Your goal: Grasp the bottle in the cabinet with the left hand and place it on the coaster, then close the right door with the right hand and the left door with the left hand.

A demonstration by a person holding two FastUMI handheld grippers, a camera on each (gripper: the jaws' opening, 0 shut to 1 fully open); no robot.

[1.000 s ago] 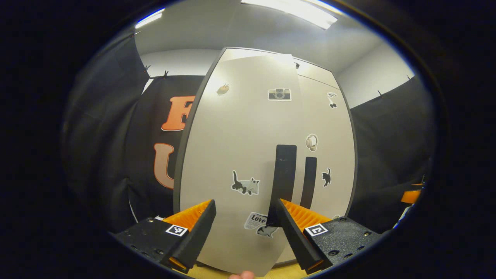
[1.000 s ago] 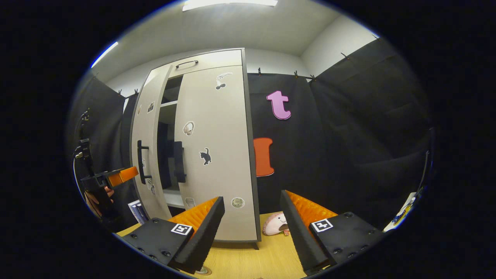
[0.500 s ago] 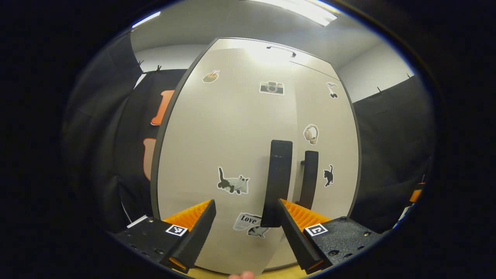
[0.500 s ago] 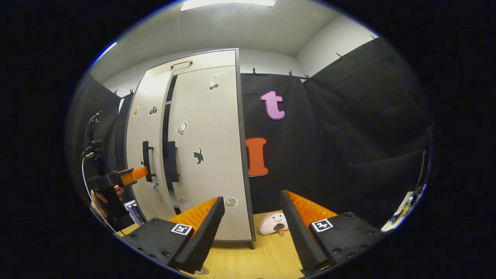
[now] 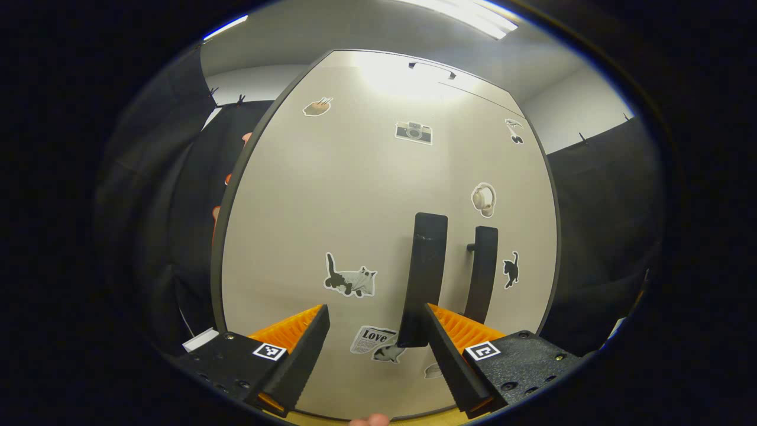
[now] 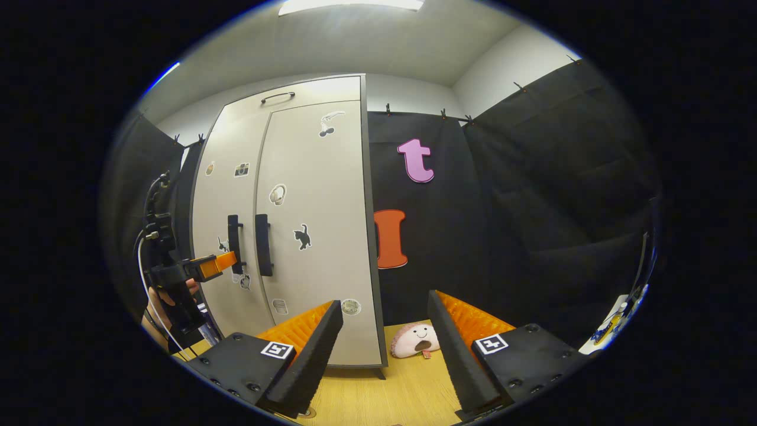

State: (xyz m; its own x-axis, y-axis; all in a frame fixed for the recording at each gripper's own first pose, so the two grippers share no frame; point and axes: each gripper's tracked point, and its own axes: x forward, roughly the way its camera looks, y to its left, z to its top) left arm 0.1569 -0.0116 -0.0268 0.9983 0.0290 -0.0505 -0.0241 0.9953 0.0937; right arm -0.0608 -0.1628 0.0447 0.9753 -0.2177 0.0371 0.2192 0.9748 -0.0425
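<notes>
Left gripper (image 5: 372, 349) jaws wide, at left door (image 5: 331, 236), right finger beside its handle (image 5: 426, 278). Right gripper (image 6: 384, 355) jaws wide, holding nothing, well back from right door (image 6: 313, 236). Right gripper view adds plush toy (image 6: 417, 341) on table (image 6: 402, 396). Both doors flush; bottle hidden. Sticker (image 5: 369, 338) reads "Love".

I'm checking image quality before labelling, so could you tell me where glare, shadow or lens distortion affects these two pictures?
Left gripper view: ceiling-light glare washes out the top of the cabinet, whose edges bow outward; its stickers stay sharp. Right gripper view: the cabinet is evenly lit and curves less, the left gripper sits in dim light at the edge, and the plush toy on the table is clear.
</notes>
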